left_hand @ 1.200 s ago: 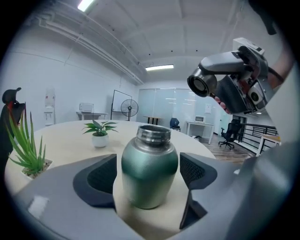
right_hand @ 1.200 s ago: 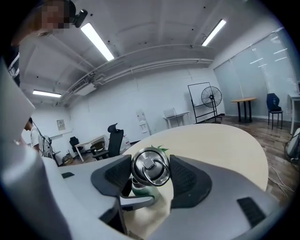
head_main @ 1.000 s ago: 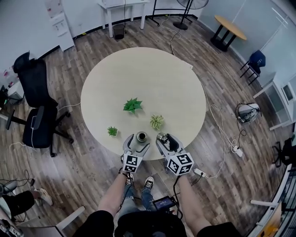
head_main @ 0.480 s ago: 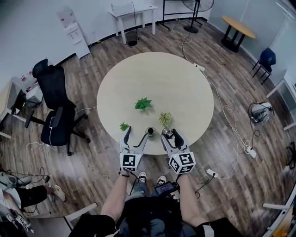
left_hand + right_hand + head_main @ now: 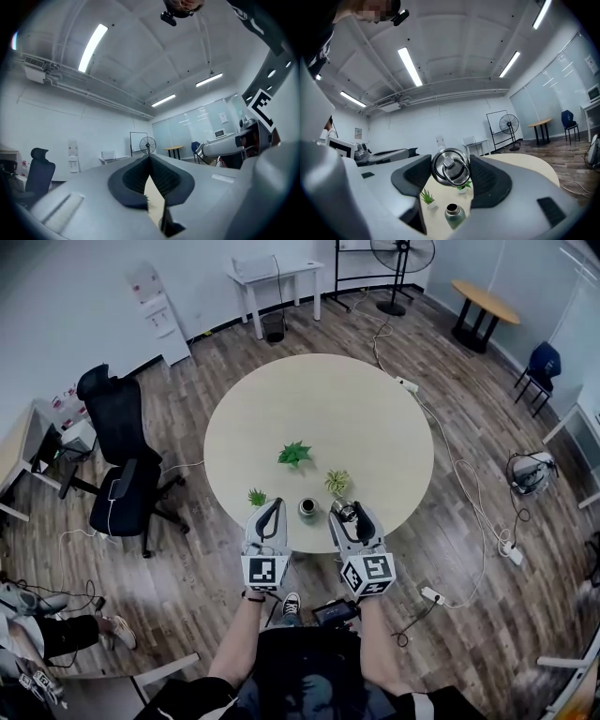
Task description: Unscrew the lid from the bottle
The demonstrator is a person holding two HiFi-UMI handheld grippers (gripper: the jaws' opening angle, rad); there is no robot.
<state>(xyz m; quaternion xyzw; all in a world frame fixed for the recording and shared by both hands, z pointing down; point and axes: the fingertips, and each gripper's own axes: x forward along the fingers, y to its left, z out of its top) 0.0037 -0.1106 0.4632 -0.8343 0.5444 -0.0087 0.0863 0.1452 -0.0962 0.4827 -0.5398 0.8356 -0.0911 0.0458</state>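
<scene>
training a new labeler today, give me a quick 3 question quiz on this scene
1. True or false: the bottle on the table is open.
2. Which gripper holds the lid? A. left gripper B. right gripper C. neither
3. How many small plants stand on the table?

Key: 1 true; 2 B; 3 three.

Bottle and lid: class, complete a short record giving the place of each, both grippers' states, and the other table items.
bottle: upright, mouth open, near the edge of the table
lid: off the bottle, between the jaws of the right gripper
right gripper: shut on lid
left gripper: shut, empty
other items: three small potted plants
</scene>
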